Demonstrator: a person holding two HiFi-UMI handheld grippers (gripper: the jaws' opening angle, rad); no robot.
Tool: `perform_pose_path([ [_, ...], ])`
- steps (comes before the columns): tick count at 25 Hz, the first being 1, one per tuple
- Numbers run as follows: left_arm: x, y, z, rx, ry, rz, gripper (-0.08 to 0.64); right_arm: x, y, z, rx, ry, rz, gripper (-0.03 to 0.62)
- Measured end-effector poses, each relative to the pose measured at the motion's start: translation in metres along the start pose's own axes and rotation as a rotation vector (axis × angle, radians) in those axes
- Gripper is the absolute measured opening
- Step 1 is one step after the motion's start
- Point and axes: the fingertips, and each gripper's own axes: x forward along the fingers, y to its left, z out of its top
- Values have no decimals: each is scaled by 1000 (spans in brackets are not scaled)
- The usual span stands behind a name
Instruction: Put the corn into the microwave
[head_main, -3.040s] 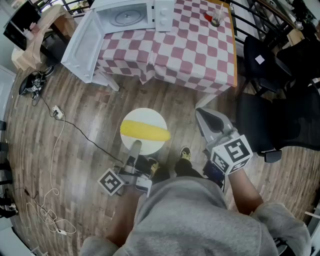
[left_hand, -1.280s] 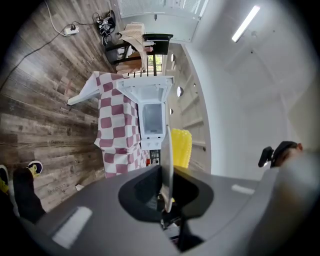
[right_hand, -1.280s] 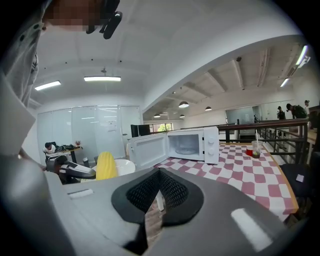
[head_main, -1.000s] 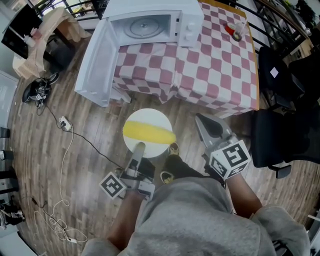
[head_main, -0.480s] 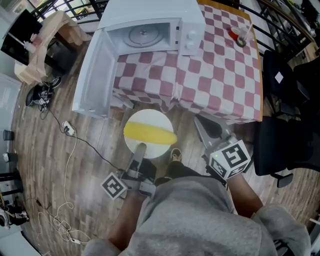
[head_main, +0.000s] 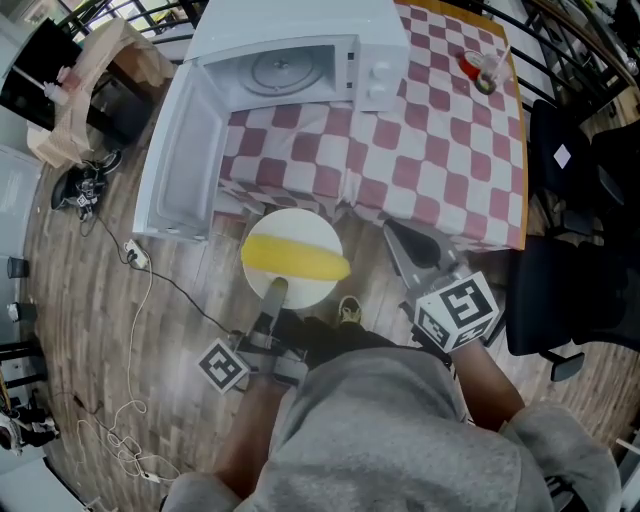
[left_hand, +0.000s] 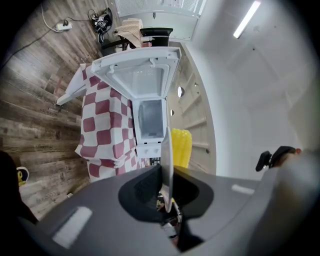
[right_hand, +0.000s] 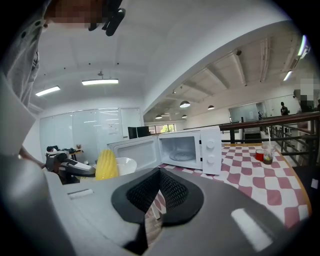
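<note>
A yellow corn cob (head_main: 296, 258) lies on a white plate (head_main: 310, 226), held level in front of the table. My left gripper (head_main: 276, 290) is shut on the plate's near rim; in the left gripper view the plate (left_hand: 168, 150) shows edge-on between the jaws, with the corn (left_hand: 181, 147) on it. The white microwave (head_main: 300, 60) stands on the checkered table with its door (head_main: 182, 160) swung open to the left and its turntable bare. My right gripper (head_main: 402, 240) is shut and holds nothing, to the right of the plate. From the right gripper view, the corn (right_hand: 106, 165) and the microwave (right_hand: 190, 149) lie ahead.
The checkered tablecloth (head_main: 430, 130) hangs over the table's near edge just beyond the plate. A red cup (head_main: 470, 64) stands at the table's far right. A black chair (head_main: 570, 290) is at the right; cables (head_main: 130, 262) trail over the wood floor at the left.
Both grippers and the plate with the corn have moved forward toward the table; the plate now sits close to the tablecloth's edge, below the open microwave.
</note>
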Motion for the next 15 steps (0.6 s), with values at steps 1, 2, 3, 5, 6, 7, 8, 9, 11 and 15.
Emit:
perform_pose_path([
  [1, 1, 0, 0, -4, -2, 0, 28, 0, -2, -1, 3, 0, -2, -2],
  [2, 3, 0, -1, -8, -5, -1, 28, -1, -4, -1, 6, 0, -3, -2],
  [3, 4, 0, -2, -12, -6, 0, 29, -2, -6, -2, 8, 1, -5, -2],
  [5, 6, -1, -3, -7, -6, 0, 28, -2, -10, -3, 11, 2, -8, -2],
  [6, 8, -1, -3, -3, -5, 0, 29, -2, -11, -3, 13, 2, -9, -2],
  [7, 8, -2, -3, -1, -5, 0, 29, -2, -12, -3, 16, 1, -9, -2],
  [8, 9, -2, -3, -1, -5, -1, 29, -2, -12, -3, 18, 1, -8, -2],
  [9, 9, -3, -3, -3, -7, -2, 29, -1, -12, -2, 18, 0, -7, -2],
  [11, 9, -4, -2, -3, -12, -1, 29, 0, -11, -1, 16, -3, -1, -2],
  [15, 10, -5, -2, 6, -14, 0, 29, 2, -10, -3, 22, -6, 14, -2],
])
